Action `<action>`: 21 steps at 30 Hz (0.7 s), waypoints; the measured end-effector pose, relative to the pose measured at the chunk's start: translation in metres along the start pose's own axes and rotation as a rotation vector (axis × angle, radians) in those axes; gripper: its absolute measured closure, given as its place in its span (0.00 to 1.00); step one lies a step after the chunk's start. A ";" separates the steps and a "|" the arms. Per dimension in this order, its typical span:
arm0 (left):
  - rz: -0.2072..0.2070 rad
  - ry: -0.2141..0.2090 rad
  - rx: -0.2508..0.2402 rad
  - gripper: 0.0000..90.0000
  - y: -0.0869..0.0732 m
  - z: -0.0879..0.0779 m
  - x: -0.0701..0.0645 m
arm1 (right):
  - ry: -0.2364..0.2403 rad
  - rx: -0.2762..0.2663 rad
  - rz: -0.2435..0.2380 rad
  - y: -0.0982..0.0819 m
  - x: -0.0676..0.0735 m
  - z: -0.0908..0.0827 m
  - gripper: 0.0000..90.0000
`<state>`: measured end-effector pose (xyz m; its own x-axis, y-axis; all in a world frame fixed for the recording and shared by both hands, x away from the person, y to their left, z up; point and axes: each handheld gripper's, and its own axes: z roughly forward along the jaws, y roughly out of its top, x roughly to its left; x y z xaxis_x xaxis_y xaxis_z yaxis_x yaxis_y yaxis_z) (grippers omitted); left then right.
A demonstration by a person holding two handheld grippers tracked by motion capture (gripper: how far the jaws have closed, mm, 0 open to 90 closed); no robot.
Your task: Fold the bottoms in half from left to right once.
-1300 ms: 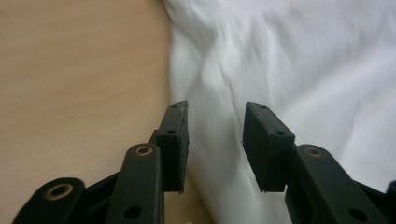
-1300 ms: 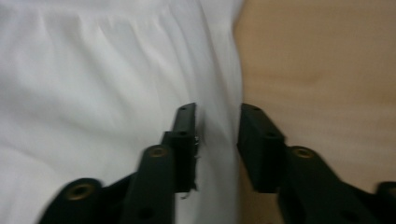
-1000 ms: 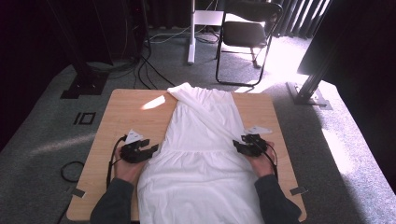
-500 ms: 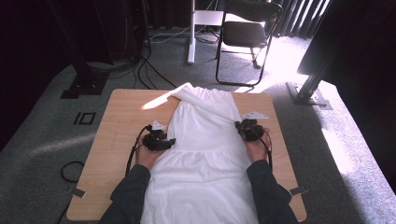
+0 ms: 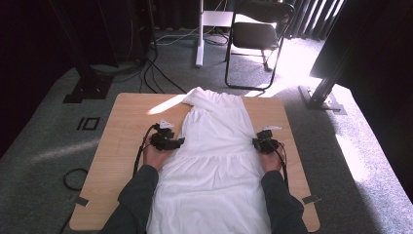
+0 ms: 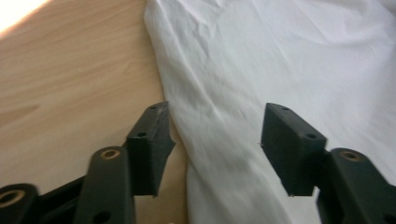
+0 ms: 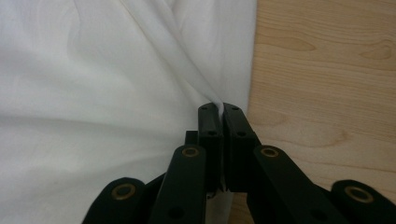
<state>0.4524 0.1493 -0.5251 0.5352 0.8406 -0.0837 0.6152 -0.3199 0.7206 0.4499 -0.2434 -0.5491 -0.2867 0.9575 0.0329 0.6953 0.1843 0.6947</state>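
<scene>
A white dress (image 5: 214, 156) lies flat along the wooden table (image 5: 131, 117), its top toward the far edge. My left gripper (image 5: 181, 142) rests at the dress's left edge near the waist seam. In the left gripper view its jaws (image 6: 215, 112) stand open and have just been opening, with the cloth's edge (image 6: 280, 56) lying between them, unpinched. My right gripper (image 5: 257, 141) sits at the dress's right edge. In the right gripper view it (image 7: 219, 106) is shut on a fold of the white cloth (image 7: 93, 70), which puckers toward the pads.
Bare wood runs down both sides of the dress. Beyond the table stand a black folding chair (image 5: 255, 34), a white post (image 5: 199, 29), floor cables (image 5: 156, 73) and black stand bases at left (image 5: 87, 90) and right (image 5: 321, 97).
Both hands moved away from me along the dress's sides. The left gripper slid right onto the dress's edge. The right gripper closed on the cloth and came back a little.
</scene>
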 end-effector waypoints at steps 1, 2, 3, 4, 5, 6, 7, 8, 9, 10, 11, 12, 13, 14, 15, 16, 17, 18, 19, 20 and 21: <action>0.006 0.006 0.016 0.46 0.001 0.007 0.000 | 0.002 -0.001 0.004 0.000 0.000 0.000 0.97; 0.010 0.013 0.020 0.47 0.000 0.011 -0.001 | 0.007 -0.003 0.012 0.000 -0.001 0.001 0.97; 0.018 0.013 0.036 0.47 -0.001 0.017 -0.002 | 0.010 -0.004 0.019 0.000 -0.001 0.001 0.97; 0.028 0.011 0.046 0.51 -0.002 0.020 -0.004 | 0.012 -0.005 0.021 0.000 -0.002 0.000 0.97; 0.047 0.012 0.060 0.57 -0.005 0.022 -0.006 | 0.014 -0.007 0.019 -0.001 -0.002 0.000 0.97; 0.061 -0.005 0.047 0.66 -0.007 0.021 -0.007 | 0.012 -0.010 0.013 -0.002 -0.001 0.000 0.97; 0.061 -0.005 0.047 0.79 -0.007 0.021 -0.007 | 0.012 -0.010 0.013 -0.002 -0.001 0.000 0.97; 0.061 -0.005 0.047 0.79 -0.007 0.021 -0.007 | 0.013 -0.012 0.012 -0.003 -0.001 -0.001 0.97; 0.096 0.008 0.055 0.90 -0.012 0.014 -0.011 | 0.020 -0.011 0.015 -0.006 0.001 -0.003 0.97; 0.101 0.009 0.058 0.92 -0.015 0.010 -0.011 | 0.023 -0.012 0.010 -0.009 0.002 -0.006 0.98; 0.099 0.008 0.058 0.93 -0.018 0.007 -0.012 | 0.027 -0.013 0.004 -0.013 0.004 -0.009 0.98; 0.095 -0.003 0.052 0.93 -0.025 0.001 -0.012 | 0.035 -0.014 0.003 -0.016 0.006 -0.012 0.98; 0.098 -0.018 0.050 0.94 -0.031 -0.005 -0.012 | 0.047 -0.013 -0.007 -0.023 0.009 -0.018 0.98; 0.103 -0.026 0.054 0.94 -0.036 -0.010 -0.013 | 0.052 -0.012 -0.022 -0.029 0.011 -0.023 0.98; 0.107 -0.037 0.057 0.94 -0.042 -0.016 -0.014 | 0.057 -0.014 -0.033 -0.033 0.013 -0.027 0.98; 0.106 -0.048 0.061 0.94 -0.049 -0.023 -0.017 | 0.068 -0.011 -0.040 -0.040 0.015 -0.033 0.98; 0.109 -0.056 0.062 0.94 -0.056 -0.030 -0.021 | 0.084 -0.006 -0.042 -0.047 0.017 -0.040 0.98; 0.123 -0.066 0.064 0.94 -0.065 -0.038 -0.026 | 0.099 -0.004 -0.039 -0.054 0.019 -0.046 0.98; 0.132 -0.071 0.065 0.94 -0.070 -0.043 -0.030 | 0.114 -0.009 -0.036 -0.064 0.022 -0.055 0.98; 0.134 -0.083 0.068 0.94 -0.077 -0.049 -0.033 | 0.119 -0.011 -0.042 -0.070 0.024 -0.060 0.98; 0.134 -0.083 0.068 0.94 -0.077 -0.049 -0.033 | 0.126 -0.013 -0.053 -0.077 0.026 -0.066 0.98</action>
<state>0.3586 0.1679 -0.5440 0.6595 0.7501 -0.0488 0.5713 -0.4581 0.6810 0.3450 -0.2470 -0.5547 -0.4038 0.9109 0.0853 0.6687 0.2302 0.7070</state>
